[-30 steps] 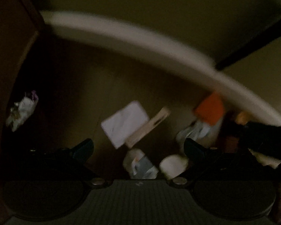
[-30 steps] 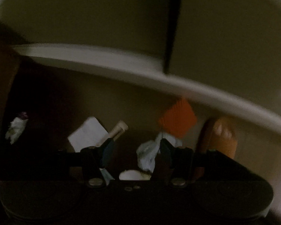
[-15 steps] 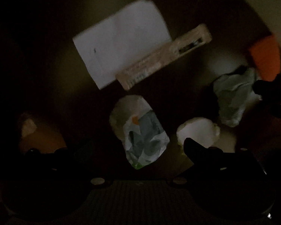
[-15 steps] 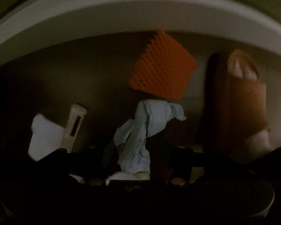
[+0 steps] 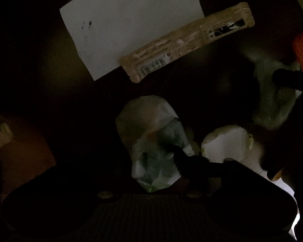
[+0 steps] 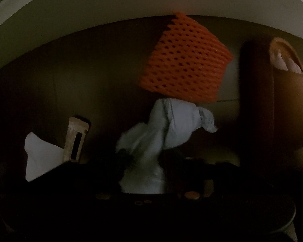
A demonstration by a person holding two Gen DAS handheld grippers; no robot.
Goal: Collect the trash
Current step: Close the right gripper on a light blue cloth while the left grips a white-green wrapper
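The scene is dim, with trash lying on a dark floor. In the left wrist view a crumpled clear plastic wrapper (image 5: 151, 141) sits between the fingers of my left gripper (image 5: 153, 157). Its jaws are closing, and the right fingertip (image 5: 180, 154) touches the wrapper. The left finger is lost in shadow. In the right wrist view a crumpled pale blue tissue (image 6: 163, 129) stands pinched between the closing jaws of my right gripper (image 6: 147, 159). An orange foam net (image 6: 183, 60) lies just beyond the tissue.
A white paper sheet (image 5: 131, 26) and a tan bar wrapper (image 5: 187, 40) lie ahead of the left gripper, and a white crumpled lump (image 5: 226, 143) lies to its right. A foot in a brown slipper (image 6: 282, 100) stands at the right. A white baseboard (image 6: 131, 4) runs behind.
Both grippers have dropped toward the floor and tilted downward, so the trash looks larger. Both pairs of jaws have narrowed, the left around the plastic wrapper and the right around the blue tissue.
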